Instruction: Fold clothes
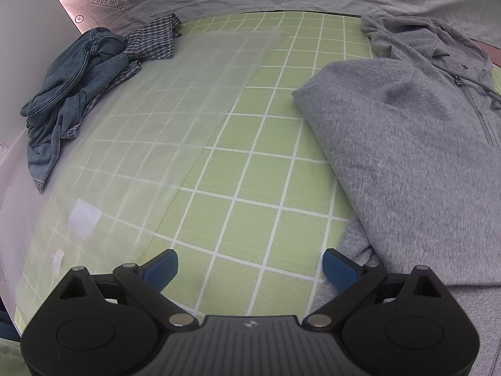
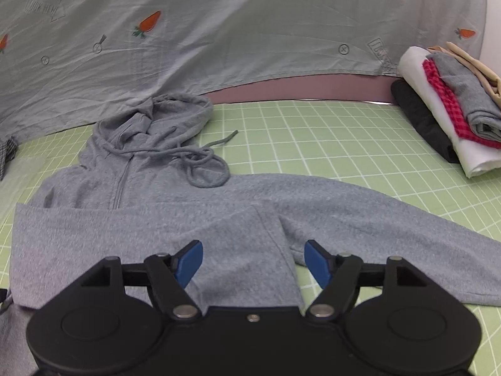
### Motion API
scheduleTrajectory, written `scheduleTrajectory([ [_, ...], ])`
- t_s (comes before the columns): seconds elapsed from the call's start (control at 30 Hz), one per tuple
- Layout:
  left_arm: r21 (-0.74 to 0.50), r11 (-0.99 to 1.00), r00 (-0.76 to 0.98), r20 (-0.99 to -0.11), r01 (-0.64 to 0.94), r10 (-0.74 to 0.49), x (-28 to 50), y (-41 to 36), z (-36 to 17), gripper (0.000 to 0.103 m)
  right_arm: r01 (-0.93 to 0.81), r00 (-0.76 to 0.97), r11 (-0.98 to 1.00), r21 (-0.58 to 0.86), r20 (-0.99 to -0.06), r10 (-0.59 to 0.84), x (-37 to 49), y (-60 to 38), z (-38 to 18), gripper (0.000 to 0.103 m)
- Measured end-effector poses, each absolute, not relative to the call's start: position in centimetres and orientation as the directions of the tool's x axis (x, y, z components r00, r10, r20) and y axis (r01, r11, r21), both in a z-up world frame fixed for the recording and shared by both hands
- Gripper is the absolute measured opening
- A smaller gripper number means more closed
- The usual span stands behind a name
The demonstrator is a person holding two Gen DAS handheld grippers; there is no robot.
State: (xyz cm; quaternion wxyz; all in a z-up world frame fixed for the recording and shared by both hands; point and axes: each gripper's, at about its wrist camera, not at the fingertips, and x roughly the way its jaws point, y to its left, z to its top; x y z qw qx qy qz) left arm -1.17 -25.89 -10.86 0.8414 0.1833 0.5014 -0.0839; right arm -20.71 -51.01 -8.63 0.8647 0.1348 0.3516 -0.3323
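While the right gripper (image 2: pixel 253 263) stands wide above a folded sleeve of the grey hoodie (image 2: pixel 219 219), gripping nothing, the left gripper (image 1: pixel 250 269) gapes empty, hoodie beside its right finger.

My hoodie (image 2: pixel 194 206) lies on the cutting mat (image 2: pixel 328 138), its hood toward the hanging sheet (image 2: pixel 235 25); folded clothes (image 2: pixel 451 109) are stacked to its right, crumpled jeans (image 1: pixel 72 94) (shirt (image 1: pixel 150 40) alongside) far left.

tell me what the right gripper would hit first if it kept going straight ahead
Most likely the grey hoodie: the open right gripper points down at its folded body. Depth is hard to judge.
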Motion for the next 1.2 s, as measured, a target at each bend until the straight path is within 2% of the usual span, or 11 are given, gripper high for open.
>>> scheduleTrajectory([
  [0.17,0.224,0.921,0.485,-0.873,0.32,0.044,-1.2,-25.9,-10.9,0.1,0.603,0.511,0.795,-0.071,-0.73,-0.453,-19.0,-49.6,-10.1,0.077],
  [0.23,0.217,0.925,0.482,-0.875,0.314,0.042,-1.1,-25.7,-10.9,0.101,0.606,0.507,0.792,-0.075,-0.73,-0.457,-19.3,-49.9,-10.2,0.058],
  [0.27,0.214,0.926,0.48,-0.876,0.311,0.041,-1.1,-25.7,-11.0,0.101,0.614,0.519,0.788,-0.049,-0.728,-0.449,-19.7,-50.4,-10.0,0.033],
  [0.3,0.213,0.927,0.48,-0.876,0.309,0.041,-1.1,-25.6,-11.0,0.101,0.629,0.525,0.777,-0.031,-0.72,-0.454,-20.2,-51.0,-9.7,0.012],
  [0.33,0.214,0.927,0.48,-0.876,0.309,0.042,-1.1,-25.6,-11.0,0.102,0.659,0.52,0.752,-0.028,-0.705,-0.482,-20.8,-51.8,-9.3,0.008],
  [0.47,0.22,0.924,0.484,-0.874,0.312,0.045,-1.0,-25.6,-11.0,0.103,0.789,0.46,0.614,-0.012,-0.651,-0.604,-23.6,-55.3,-7.6,0.007],
  [0.63,0.213,0.926,0.483,-0.875,0.312,0.038,-1.0,-25.5,-11.0,0.103,0.91,0.297,0.415,0.008,-0.711,-0.638,-27.2,-60.1,-8.9,0.017],
  [0.7,0.212,0.927,0.484,-0.874,0.311,0.037,-1.0,-25.5,-11.0,0.103,0.915,0.311,0.4,0.056,-0.727,-0.612,-28.4,-60.4,-9.5,0.044],
  [0.9,0.202,0.931,0.481,-0.876,0.304,0.033,-1.0,-25.3,-11.1,0.103,0.904,0.352,0.408,0.128,-0.766,-0.538,-28.7,-60.4,-11.2,0.07],
  [1.0,0.195,0.934,0.477,-0.879,0.299,0.031,-0.9,-25.2,-11.1,0.103,0.889,0.363,0.443,0.117,-0.77,-0.524,-27.6,-60.4,-11.6,0.076],
  [1.2,0.216,0.926,0.486,-0.873,0.31,0.041,-0.5,-25.7,-11.0,0.103,0.872,0.366,0.479,0.098,-0.78,-0.507,-26.5,-61.1,-12.1,0.076],
])
